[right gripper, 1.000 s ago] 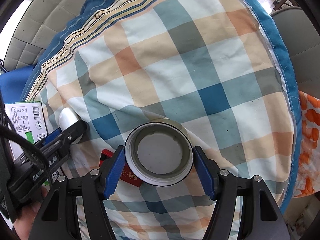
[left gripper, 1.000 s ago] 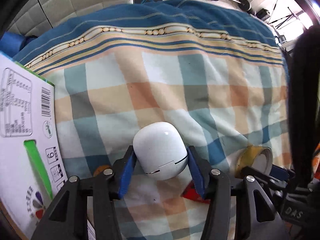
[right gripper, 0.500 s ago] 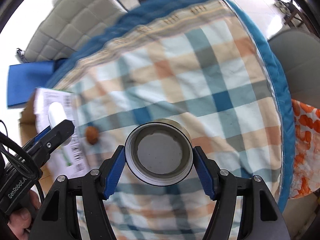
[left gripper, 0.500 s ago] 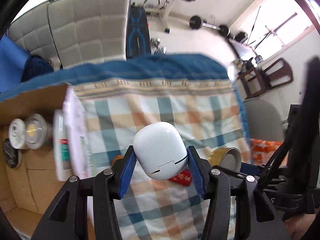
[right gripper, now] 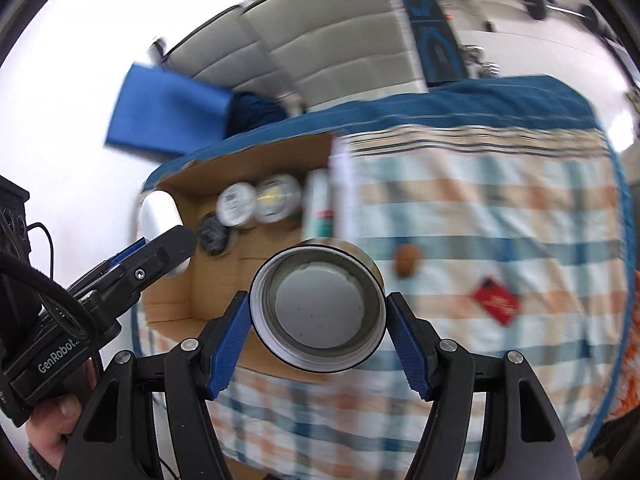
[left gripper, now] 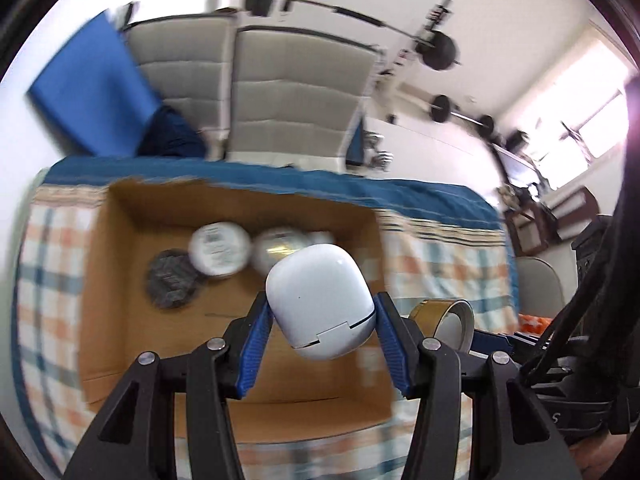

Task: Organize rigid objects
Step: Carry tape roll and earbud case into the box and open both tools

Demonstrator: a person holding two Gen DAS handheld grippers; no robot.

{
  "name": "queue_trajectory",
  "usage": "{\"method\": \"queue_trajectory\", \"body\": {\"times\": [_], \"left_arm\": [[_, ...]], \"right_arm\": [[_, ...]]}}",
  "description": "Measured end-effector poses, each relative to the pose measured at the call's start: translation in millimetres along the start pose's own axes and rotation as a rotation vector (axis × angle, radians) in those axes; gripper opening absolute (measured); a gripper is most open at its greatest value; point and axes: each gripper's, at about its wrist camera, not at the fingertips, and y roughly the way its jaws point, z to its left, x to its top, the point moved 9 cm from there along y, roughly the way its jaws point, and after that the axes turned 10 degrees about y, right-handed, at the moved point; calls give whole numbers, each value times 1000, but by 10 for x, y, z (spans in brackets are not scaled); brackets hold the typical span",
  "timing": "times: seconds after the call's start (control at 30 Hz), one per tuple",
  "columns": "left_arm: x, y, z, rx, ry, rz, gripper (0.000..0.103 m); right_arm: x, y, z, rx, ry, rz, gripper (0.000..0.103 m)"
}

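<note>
left tool (left gripper: 320,330): clamped on white case (left gripper: 320,300) | right tool (right gripper: 318,334): clamped on tape roll (right gripper: 318,308) | both held above cardboard box (left gripper: 120,248)

Labels on the two round lids (left gripper: 219,250) in the cardboard box (left gripper: 120,280) blurred past reading, second lid partly hidden behind the white case (left gripper: 320,304), checked bedspread (right gripper: 500,208) smeared by motion, small brown object (right gripper: 407,258) too blurred to identify, tape roll (left gripper: 444,320) partly hidden by a finger.
</note>
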Motion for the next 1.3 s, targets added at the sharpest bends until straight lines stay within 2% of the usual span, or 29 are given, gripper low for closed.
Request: {"method": "queue_trajectory", "body": {"times": [0.13,0.27,0.43,0.53,0.8,0.9,1.1,1.2,1.27,1.3], "left_arm": [[-244,252,675,40,-92,82,48],[-476,716,1110,63,-147,200,48],[-679,1242,1419,65,-197,313,49],[-709,1390,1491,64,-200,343,49],[-742,1605,1508,65,-219,413,49],[-704,1570,1526,77,-210,404,49],[-583,1452,1366,83,-191,377,55],[-572,1321,1312,131,-161,349,66],[-566,1225,1328,180,-137,324,84],[-560,1174,1321,194,-132,310,89]], "right_arm": [[-94,548,526,-2,-43,48,70],[-144,1239,819,-38,-59,115,70],[-109,2000,814,-106,-52,184,70],[-90,2212,797,-117,-45,199,70],[8,2428,815,-135,-60,197,71],[6,2442,781,-155,-60,221,72],[85,2321,749,-204,-77,218,88],[50,2201,691,-226,-68,221,96],[-13,2119,684,-240,-72,216,99],[-26,2075,669,-248,-74,211,100]]}}
